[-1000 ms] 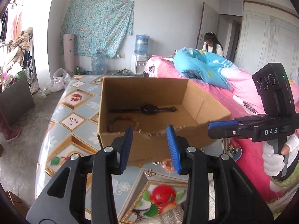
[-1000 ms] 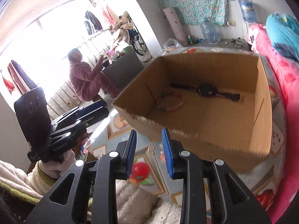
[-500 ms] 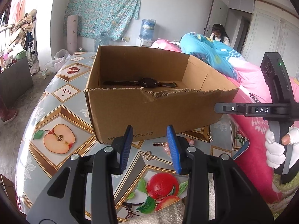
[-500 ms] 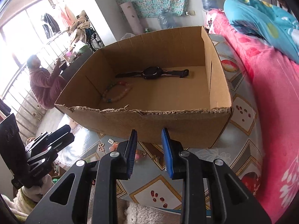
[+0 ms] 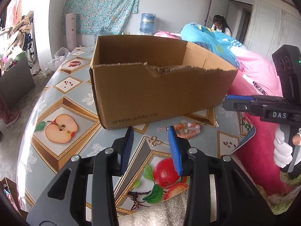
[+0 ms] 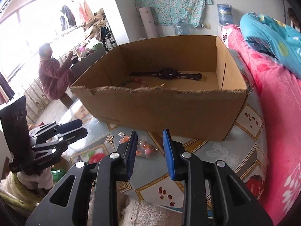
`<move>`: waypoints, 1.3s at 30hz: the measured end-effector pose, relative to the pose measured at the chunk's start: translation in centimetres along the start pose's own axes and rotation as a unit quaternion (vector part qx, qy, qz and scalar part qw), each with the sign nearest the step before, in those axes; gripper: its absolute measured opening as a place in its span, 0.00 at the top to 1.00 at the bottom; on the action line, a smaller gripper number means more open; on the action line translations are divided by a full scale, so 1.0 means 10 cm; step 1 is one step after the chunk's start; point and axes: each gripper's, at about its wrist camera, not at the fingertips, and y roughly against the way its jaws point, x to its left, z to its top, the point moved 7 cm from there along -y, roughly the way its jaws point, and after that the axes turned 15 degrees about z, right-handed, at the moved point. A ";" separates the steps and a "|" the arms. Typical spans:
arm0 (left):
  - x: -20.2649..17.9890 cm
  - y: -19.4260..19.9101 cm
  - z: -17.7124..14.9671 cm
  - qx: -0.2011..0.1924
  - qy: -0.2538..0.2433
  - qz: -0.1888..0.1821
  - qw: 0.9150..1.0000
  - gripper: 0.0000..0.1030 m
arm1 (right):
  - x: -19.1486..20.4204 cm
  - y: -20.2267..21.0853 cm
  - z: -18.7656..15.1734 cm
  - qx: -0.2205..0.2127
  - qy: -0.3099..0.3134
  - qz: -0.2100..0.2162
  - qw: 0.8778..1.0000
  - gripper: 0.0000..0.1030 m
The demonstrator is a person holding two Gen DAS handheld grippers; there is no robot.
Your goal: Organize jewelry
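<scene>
An open cardboard box (image 5: 160, 90) (image 6: 161, 105) stands on the table. In the right wrist view a black watch (image 6: 165, 74) and a bead bracelet (image 6: 131, 81) lie inside it. In front of the box lie a pink-orange bead bracelet (image 5: 188, 129) (image 6: 144, 148), a small gold ornament (image 5: 155, 141) (image 6: 109, 139) and a silver clip (image 5: 162, 129) (image 6: 121, 134). My left gripper (image 5: 150, 130) (image 6: 75, 129) hovers open just left of the loose beads, holding nothing. My right gripper (image 6: 150, 131) (image 5: 227, 98) is low over the table right of the beads, its jaws opening with nothing between them.
The table has a fruit-print cloth (image 5: 62, 126), with a white fluffy cloth (image 6: 143, 212) at its near edge. A bed with pink bedding (image 6: 278, 98) runs along the right. One person (image 6: 52, 75) sits far left, and another person (image 5: 220, 25) is at the back.
Both grippers have come down toward the table in front of the box. The left view now faces the box's front wall, hiding the watch. The right jaws stand slightly wider.
</scene>
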 end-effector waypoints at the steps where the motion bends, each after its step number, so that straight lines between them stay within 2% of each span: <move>1: -0.02 -0.02 -0.04 0.006 -0.003 0.001 1.000 0.65 | 0.05 -0.03 -0.08 0.007 0.007 0.002 1.000 0.68; 4: -0.07 -0.11 -0.11 0.019 -0.015 0.005 1.000 0.65 | 0.14 -0.15 -0.30 0.027 0.017 0.003 0.999 0.67; 9: -0.16 -0.28 -0.11 0.032 -0.027 0.011 0.999 0.65 | 0.19 -0.36 -0.52 0.042 -0.004 0.012 0.999 0.67; 17: -0.25 -0.51 -0.12 0.063 -0.046 0.039 0.996 0.66 | 0.18 -0.44 -0.51 0.029 -0.013 0.023 0.999 0.67; 21: -0.30 -0.54 -0.12 0.059 -0.062 0.060 0.995 0.67 | 0.18 -0.44 -0.53 0.024 -0.016 0.025 0.999 0.67; 26: -0.35 -0.56 -0.10 0.059 -0.066 0.063 0.994 0.82 | 0.14 -0.42 -0.50 0.020 -0.020 0.025 0.999 0.67; 33: -0.33 -0.54 -0.11 0.056 -0.063 0.061 0.995 0.82 | 0.08 -0.33 -0.50 0.012 -0.027 0.022 0.999 0.67; 34: -0.31 -0.53 -0.11 0.056 -0.061 0.059 0.995 0.94 | 0.08 -0.32 -0.50 0.011 -0.026 0.020 0.999 0.67; 39: -0.22 -0.52 -0.11 0.063 -0.048 0.055 0.995 0.96 | 0.07 -0.27 -0.46 0.006 -0.024 0.018 1.000 0.67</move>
